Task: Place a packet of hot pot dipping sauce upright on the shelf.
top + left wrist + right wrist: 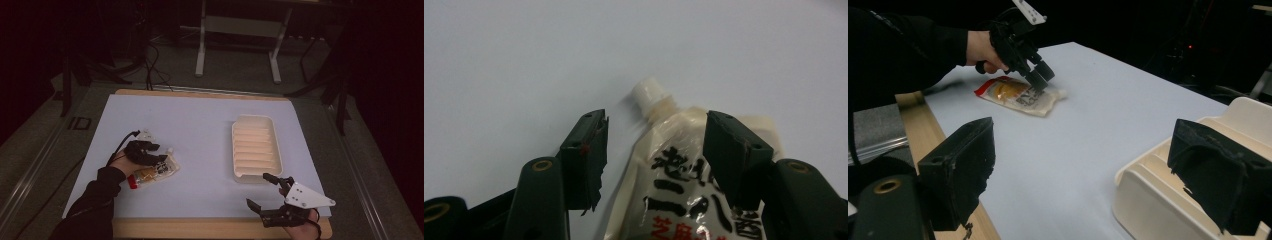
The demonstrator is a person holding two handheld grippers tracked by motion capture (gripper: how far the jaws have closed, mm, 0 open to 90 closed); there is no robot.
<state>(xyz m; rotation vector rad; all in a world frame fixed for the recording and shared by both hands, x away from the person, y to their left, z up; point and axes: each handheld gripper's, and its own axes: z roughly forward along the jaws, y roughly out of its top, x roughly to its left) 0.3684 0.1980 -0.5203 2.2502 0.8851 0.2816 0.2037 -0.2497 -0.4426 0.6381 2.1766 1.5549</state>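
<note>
A cream sauce pouch (152,172) with a white cap (646,92), black lettering and a red bottom end lies flat on the white table sheet (200,130) at the front left. My left gripper (152,156) hovers low over its cap end, open, one jaw beside the pouch (674,175) and the other over its far edge. From the right gripper view the left gripper (1037,76) points down at the pouch (1018,95). My right gripper (259,189) is open and holds nothing near the front edge, just in front of the cream ribbed tray (256,147).
The tray's near corner (1148,185) sits between the right gripper's jaws in the right gripper view. The wooden table edge (220,227) runs along the front. Beyond the table stand a metal frame (240,45) and floor cables (150,65).
</note>
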